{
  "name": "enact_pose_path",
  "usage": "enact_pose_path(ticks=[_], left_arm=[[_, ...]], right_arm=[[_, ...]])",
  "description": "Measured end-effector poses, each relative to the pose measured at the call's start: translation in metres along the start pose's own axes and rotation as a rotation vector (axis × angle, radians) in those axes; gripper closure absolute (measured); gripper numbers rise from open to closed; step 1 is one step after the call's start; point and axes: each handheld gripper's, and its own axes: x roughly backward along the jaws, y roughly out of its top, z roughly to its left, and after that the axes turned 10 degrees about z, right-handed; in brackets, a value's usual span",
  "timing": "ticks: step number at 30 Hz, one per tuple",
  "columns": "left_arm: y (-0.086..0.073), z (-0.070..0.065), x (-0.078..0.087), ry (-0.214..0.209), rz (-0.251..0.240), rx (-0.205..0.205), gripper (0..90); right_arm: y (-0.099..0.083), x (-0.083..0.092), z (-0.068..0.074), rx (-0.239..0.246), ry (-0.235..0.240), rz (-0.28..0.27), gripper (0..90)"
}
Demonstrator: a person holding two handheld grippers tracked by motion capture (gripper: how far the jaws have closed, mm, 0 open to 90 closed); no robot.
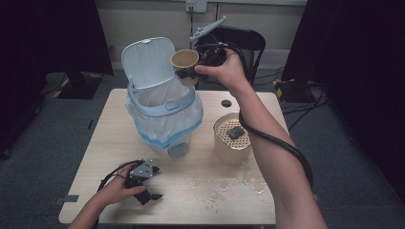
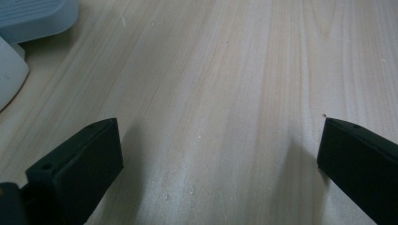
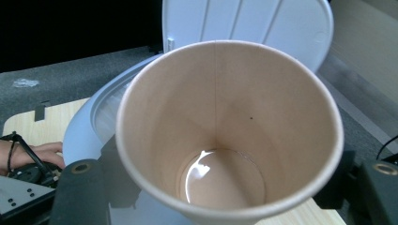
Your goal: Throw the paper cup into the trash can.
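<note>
Writing or brand marks: none legible on any surface. Paper cup [image 3: 220,140], smooth tan inside, round rim, straight seam, glossy wet base. Clamped between jaws of right gripper [image 1: 193,71], raised beside open mouth of white plastic bin [image 1: 165,107], ribbed lid [image 1: 148,62] upright, crinkled clear liner. Possibly tilted toward bin. Left gripper [image 1: 150,193] resting on pale wood-grain table [image 2: 234,70], jaws spread, nothing between. Beige perforated-top canister [image 1: 232,140] just beside bin.

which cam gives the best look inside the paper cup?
Right gripper view: the paper cup faces the lens, showing its inner wall and wet, shiny bottom. High view shows it small and side-on, held by the right gripper beside the bin lid.
</note>
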Motion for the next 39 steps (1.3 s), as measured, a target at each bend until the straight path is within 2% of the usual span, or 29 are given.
enact_pose_path(ticks=[14,26,30,32,39], left_arm=[[0.0,0.0,0.0,0.0,0.0,-0.001,0.0],[0.0,0.0,0.0,0.0,0.001,-0.002,0.0],[0.001,0.0,0.001,-0.001,0.015,-0.001,0.0],[0.0,0.0,0.0,0.0,0.002,-0.002,0.0],[0.0,0.0,0.0,-0.003,0.003,0.0,0.0]], right_arm=[[0.012,-0.021,0.008,0.021,0.024,0.004,27.7],[0.013,-0.038,0.006,0.008,0.041,-0.001,27.6],[0.013,-0.044,0.006,0.004,0.05,-0.001,27.6],[0.013,-0.048,0.006,0.002,0.053,-0.001,27.6],[0.013,-0.055,0.006,-0.002,0.057,0.002,27.5]])
